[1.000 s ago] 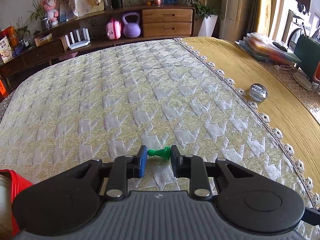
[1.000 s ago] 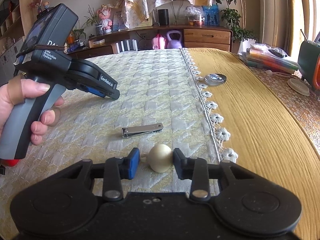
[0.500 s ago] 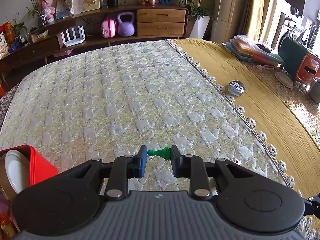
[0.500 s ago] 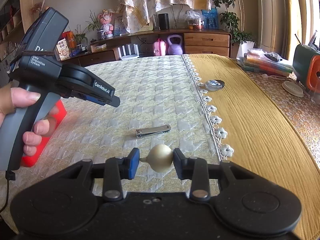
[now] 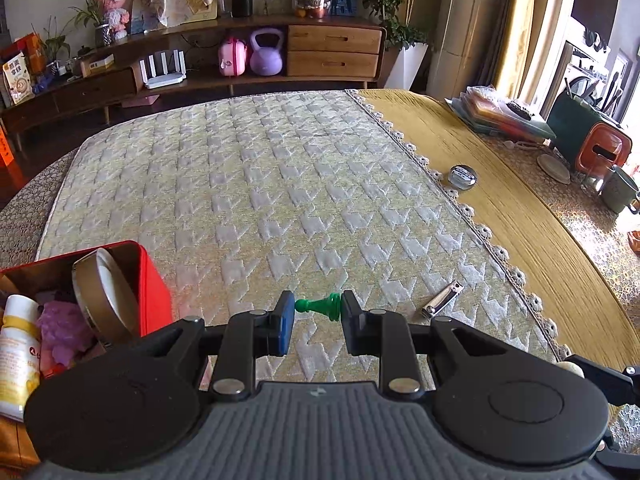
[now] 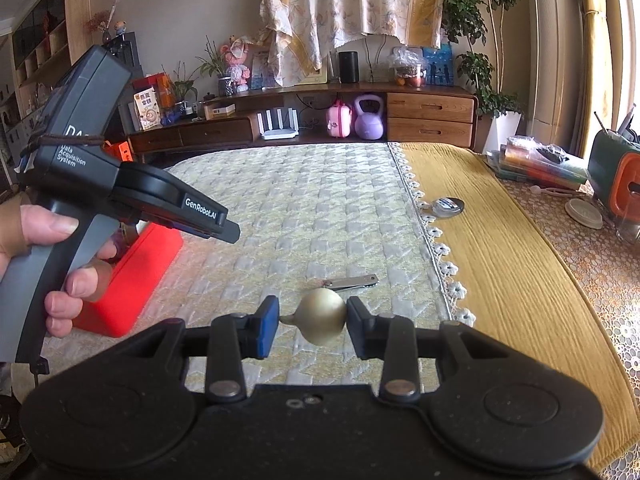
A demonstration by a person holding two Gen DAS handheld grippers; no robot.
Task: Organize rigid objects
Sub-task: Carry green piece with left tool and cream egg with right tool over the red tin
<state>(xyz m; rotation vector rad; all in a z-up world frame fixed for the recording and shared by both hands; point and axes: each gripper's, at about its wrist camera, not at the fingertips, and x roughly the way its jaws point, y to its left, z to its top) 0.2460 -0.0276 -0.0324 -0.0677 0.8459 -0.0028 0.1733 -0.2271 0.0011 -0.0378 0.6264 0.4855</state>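
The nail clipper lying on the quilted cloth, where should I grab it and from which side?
Grip the nail clipper across its narrow width near the middle, coming straight down from above. It lies flat on the quilted cloth, long and thin, so only its two long edges offer the fingers a hold.
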